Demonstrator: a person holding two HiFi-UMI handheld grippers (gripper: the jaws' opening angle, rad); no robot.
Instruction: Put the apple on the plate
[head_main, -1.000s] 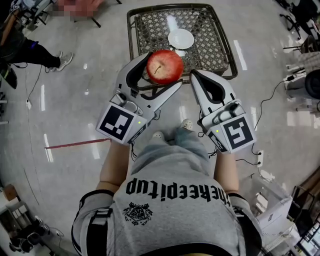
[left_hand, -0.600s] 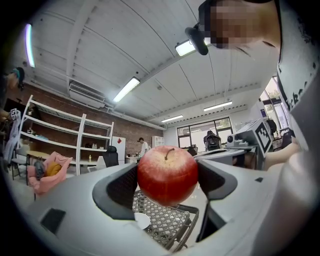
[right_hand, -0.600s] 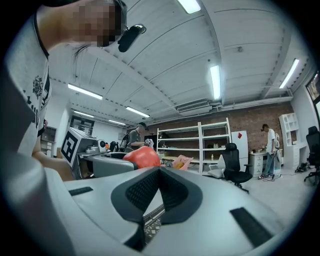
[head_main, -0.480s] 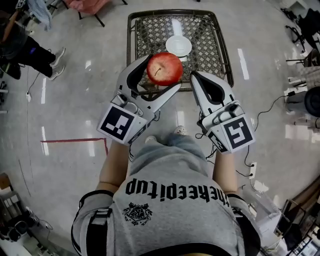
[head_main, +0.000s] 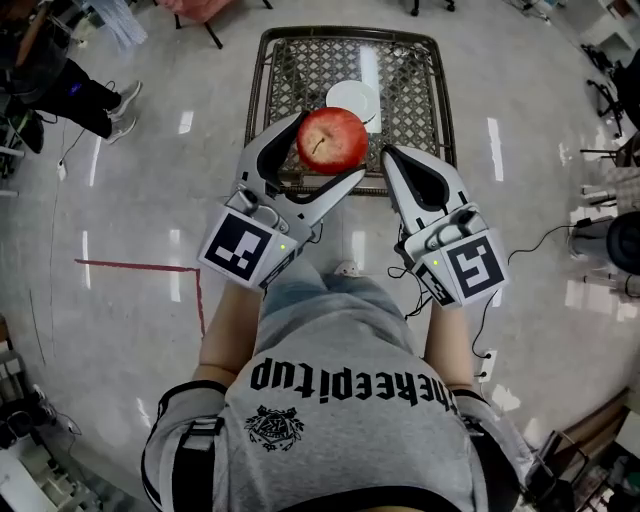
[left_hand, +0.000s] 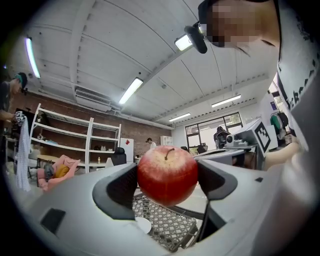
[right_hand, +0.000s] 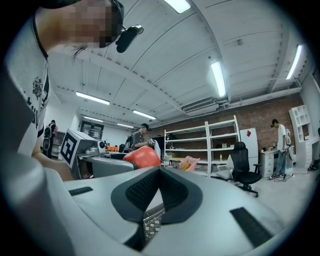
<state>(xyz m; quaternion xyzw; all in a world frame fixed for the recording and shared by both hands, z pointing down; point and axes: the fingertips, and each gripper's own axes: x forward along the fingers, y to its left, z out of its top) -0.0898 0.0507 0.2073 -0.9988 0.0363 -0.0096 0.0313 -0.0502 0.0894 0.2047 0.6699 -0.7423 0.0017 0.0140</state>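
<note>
A wire-mesh table (head_main: 300, 60) stands on the glossy floor (head_main: 130, 200), and over its near edge two claws are held side by side, the right claw (head_main: 388, 155) pinched together on nothing. A small white plate (head_main: 352, 98) lies mid-table. The red apple (left_hand: 167, 175), gripped in the left claw (head_main: 322, 150), hangs in the air just short of it, hiding its near rim.

The person's grey shirt (head_main: 355, 375) carries black lettering across the chest, seen upside down; "keepitup" reads clearly. The emblem (head_main: 275, 427) below it is too small to read.
</note>
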